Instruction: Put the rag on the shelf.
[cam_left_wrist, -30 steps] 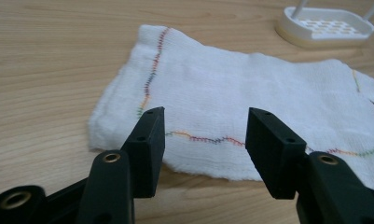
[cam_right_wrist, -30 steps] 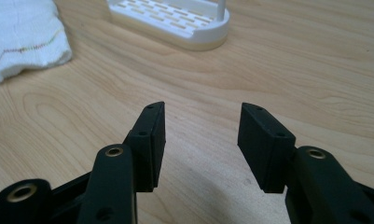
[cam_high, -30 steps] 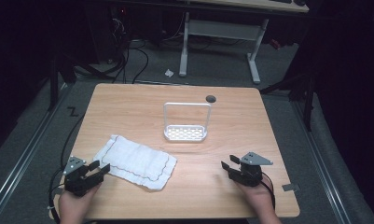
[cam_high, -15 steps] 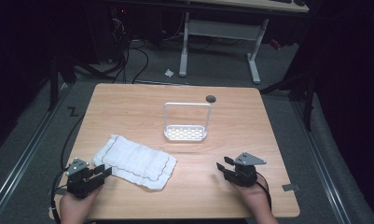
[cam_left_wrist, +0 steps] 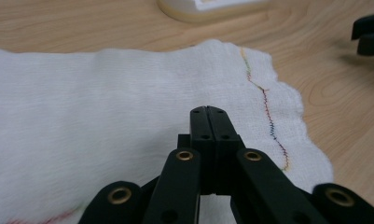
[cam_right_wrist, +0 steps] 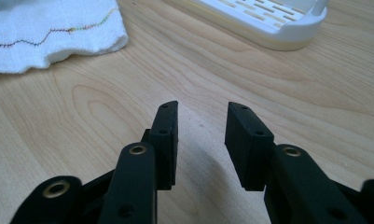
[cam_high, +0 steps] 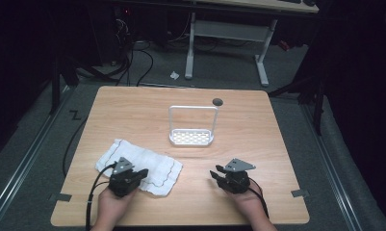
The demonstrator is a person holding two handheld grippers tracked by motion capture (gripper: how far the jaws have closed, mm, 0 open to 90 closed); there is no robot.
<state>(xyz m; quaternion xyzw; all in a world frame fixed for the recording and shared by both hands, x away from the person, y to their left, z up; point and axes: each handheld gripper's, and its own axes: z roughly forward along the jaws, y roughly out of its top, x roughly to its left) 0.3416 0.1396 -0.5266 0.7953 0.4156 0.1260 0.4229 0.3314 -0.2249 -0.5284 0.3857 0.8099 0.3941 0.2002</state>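
White cloth (cam_high: 140,166) on wooden table (cam_high: 258,144)

The high view looks forward and down from above the person's side, taking in the whole counter (cam_high: 258,144). The left gripper view sits low and close, facing along its jaws over the white cloth (cam_left_wrist: 105,116) just ahead. The right gripper view, equally low, faces bare wood between its jaws. Both gripper views share the cloth and the white rack (cam_right_wrist: 268,21) beyond.
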